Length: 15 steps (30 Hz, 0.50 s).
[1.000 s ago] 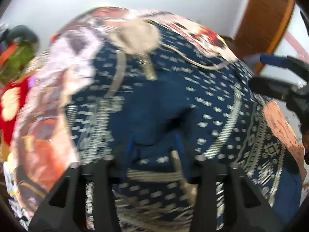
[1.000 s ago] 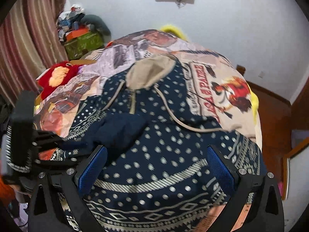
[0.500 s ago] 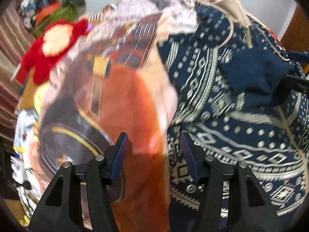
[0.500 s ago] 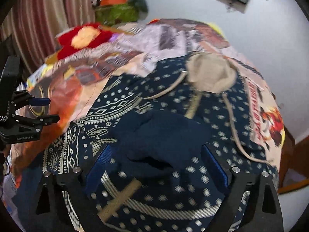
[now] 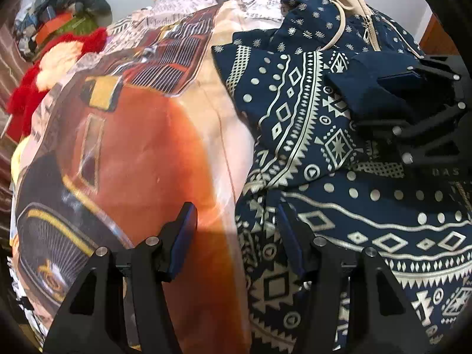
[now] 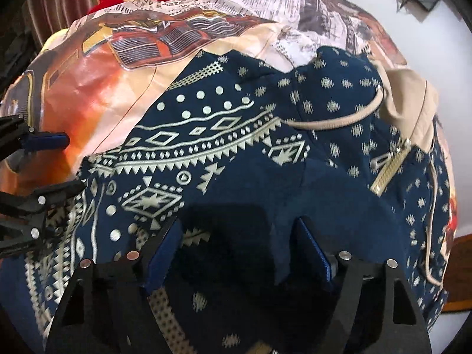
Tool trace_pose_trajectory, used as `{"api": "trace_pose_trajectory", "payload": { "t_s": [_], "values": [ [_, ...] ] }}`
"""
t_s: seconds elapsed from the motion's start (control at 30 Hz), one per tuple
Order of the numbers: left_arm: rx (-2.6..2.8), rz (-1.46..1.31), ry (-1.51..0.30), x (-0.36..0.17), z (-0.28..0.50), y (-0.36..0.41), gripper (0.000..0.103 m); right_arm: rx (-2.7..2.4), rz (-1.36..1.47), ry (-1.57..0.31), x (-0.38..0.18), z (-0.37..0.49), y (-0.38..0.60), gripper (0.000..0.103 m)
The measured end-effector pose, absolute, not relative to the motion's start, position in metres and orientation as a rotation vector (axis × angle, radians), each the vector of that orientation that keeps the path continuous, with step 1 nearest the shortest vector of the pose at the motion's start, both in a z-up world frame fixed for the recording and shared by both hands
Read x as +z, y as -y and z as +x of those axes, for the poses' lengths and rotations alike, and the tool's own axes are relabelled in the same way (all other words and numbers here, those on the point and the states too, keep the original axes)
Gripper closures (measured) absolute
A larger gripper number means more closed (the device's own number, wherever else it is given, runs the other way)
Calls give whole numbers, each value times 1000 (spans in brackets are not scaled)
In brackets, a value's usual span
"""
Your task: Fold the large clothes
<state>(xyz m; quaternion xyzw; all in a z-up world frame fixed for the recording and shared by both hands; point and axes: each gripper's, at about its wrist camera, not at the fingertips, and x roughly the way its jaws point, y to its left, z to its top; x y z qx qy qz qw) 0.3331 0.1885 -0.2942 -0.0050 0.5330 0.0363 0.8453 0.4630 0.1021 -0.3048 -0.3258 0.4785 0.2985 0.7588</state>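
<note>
Hoodie [image 6: 265, 135]: matt navy knit cloth, metal zip. Bedsheet [image 5: 141, 135]: smooth, slightly shiny printed cloth. Plush toy [image 5: 56, 65] upper left: fuzzy.

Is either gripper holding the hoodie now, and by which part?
No firm hold shows. The right gripper is closing around the hoodie's plain navy cuff; the left gripper straddles its edge, open.

Right tongs [image 6: 236, 253] closing, the navy cuff [image 6: 265, 206] of the patterned hoodie [image 6: 206, 135] between the blue pads, not yet pinched. Beige hood [image 6: 413, 100] and zipper [image 6: 389, 171] ahead-right. Left tongs [image 6: 59, 162] far left at the hoodie's edge. Printed bedspread [image 6: 103, 88] beyond.
</note>
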Motion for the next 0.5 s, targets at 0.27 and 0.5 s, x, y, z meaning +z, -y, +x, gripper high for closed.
{"api": "trace_pose_trajectory", "payload": {
  "t_s": [0.27, 0.5],
  "values": [
    [142, 121, -1099, -301, 343, -169, 55, 611, -690, -993, -295, 471, -99, 81],
    [177, 124, -1109, -304, 347, -163, 56, 573, -511, -921, -246, 475, -60, 87]
  ]
}}
